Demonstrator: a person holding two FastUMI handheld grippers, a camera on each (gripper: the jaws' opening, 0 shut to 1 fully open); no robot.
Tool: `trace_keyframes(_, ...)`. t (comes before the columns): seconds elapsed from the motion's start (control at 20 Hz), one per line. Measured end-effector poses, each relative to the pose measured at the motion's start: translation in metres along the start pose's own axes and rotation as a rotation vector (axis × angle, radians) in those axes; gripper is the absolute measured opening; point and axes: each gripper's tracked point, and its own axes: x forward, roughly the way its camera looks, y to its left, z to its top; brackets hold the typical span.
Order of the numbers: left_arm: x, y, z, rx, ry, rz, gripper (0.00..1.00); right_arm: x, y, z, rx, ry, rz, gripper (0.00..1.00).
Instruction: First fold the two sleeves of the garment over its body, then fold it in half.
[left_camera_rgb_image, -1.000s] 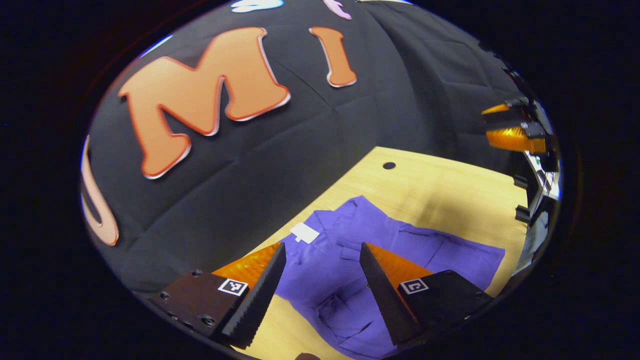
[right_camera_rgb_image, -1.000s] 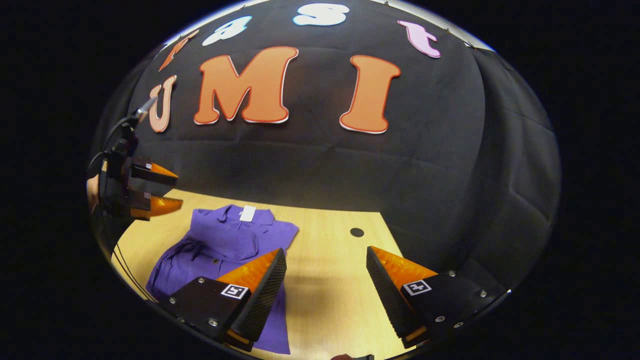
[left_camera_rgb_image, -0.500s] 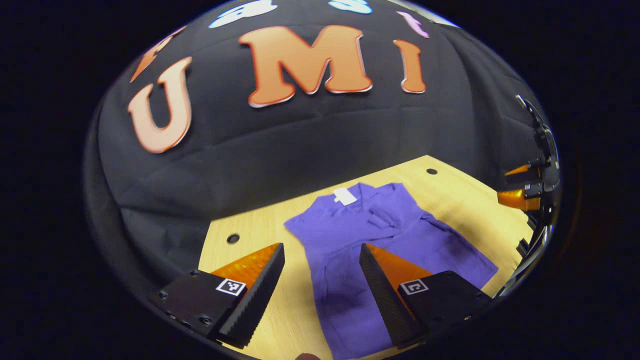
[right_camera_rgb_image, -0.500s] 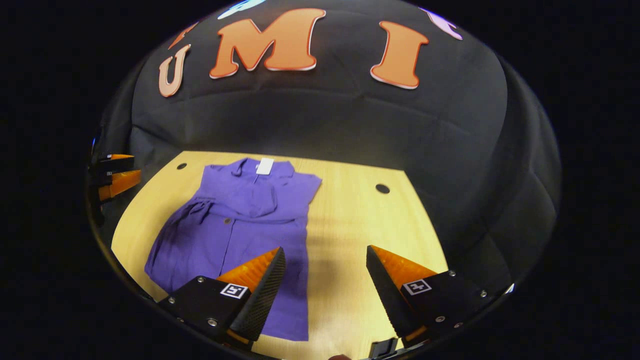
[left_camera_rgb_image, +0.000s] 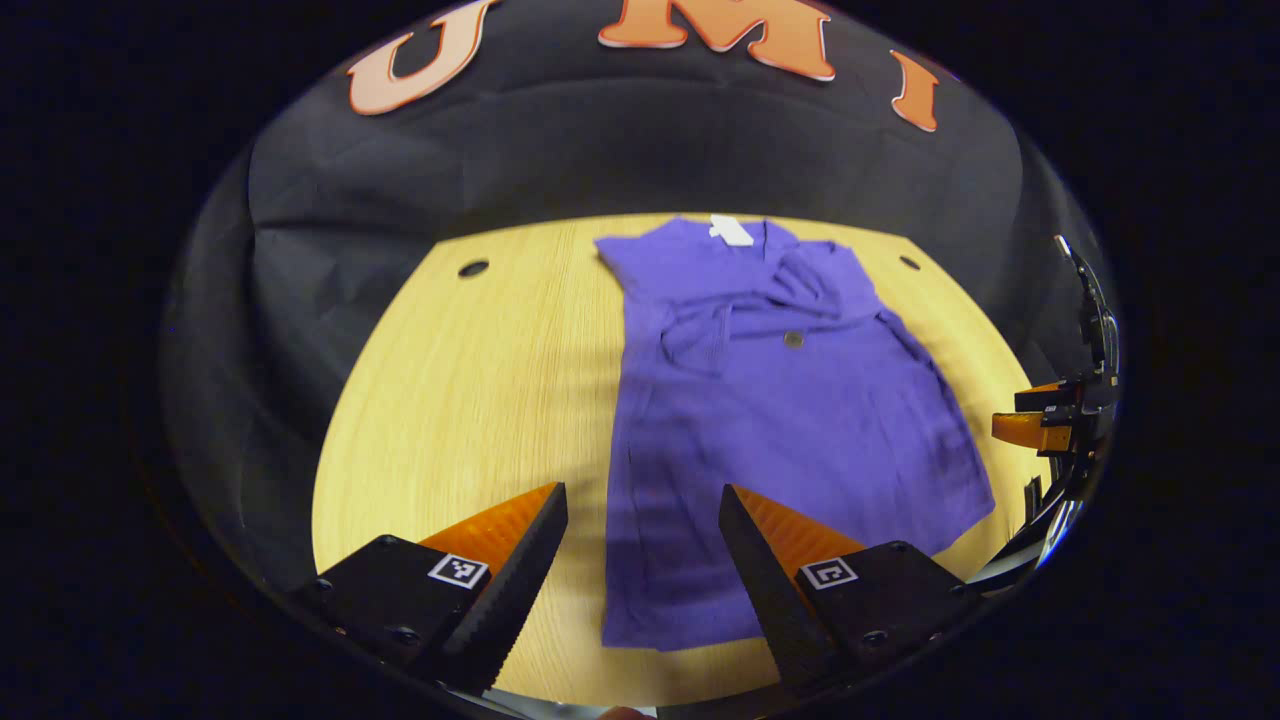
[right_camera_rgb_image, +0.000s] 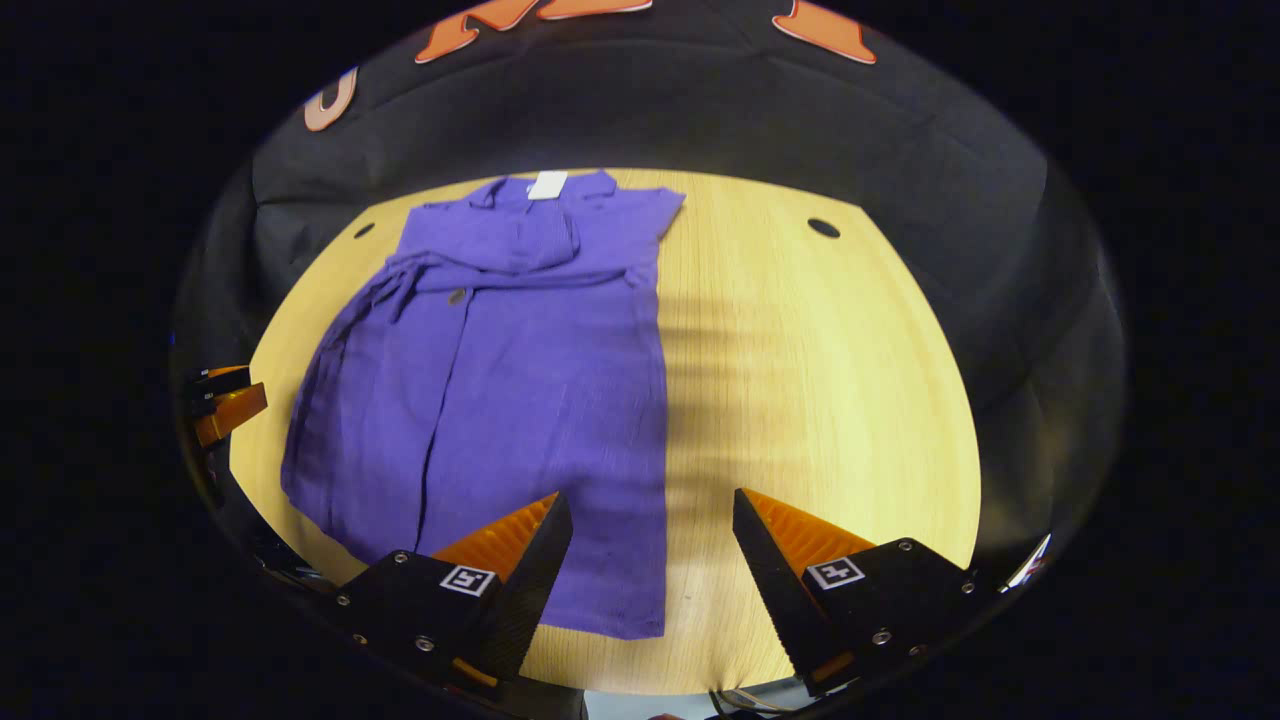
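The shirt (left_camera_rgb_image: 780, 400) lay flat on the table (left_camera_rgb_image: 470, 370) with its two sleeves folded in across the chest, so I judged the sleeve step done and the fold in half still to come. Its long axis ran straight away from both tools: the hem was nearest me and the collar, with its one white tag (left_camera_rgb_image: 731, 231), sat at the far end.

From the left gripper (left_camera_rgb_image: 640, 530) the hem's left corner lay just ahead, between its spread fingers and slightly to the right. From the right gripper (right_camera_rgb_image: 650, 535) the hem's other corner lay just ahead and slightly to the left. I judged each tool about equally close to its own corner, which suited a two-handed lift of the hem toward the collar.

Both tools were spread wide and held nothing, and both hung above the near edge of the table, clear of the cloth.

I counted one shirt, one button (left_camera_rgb_image: 793, 340) showing near the folded sleeves, two grippers and two round holes (left_camera_rgb_image: 473, 268) in the far part of the table.
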Motion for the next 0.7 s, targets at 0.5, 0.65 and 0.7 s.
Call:
trace_keyframes(0.5,0.012,-0.006,-0.105,-0.133,0.333,-0.025,0.99,0.010,0.011,-0.080,0.026,0.269,0.026,0.97)
trace_keyframes(0.65,0.012,-0.007,-0.113,-0.132,0.366,-0.019,1.00,0.012,0.018,-0.093,0.031,0.320,0.040,0.96)
trace_keyframes(0.7,0.011,-0.006,-0.115,-0.125,0.382,-0.006,0.96,0.011,0.018,-0.093,0.037,0.326,0.039,0.97)
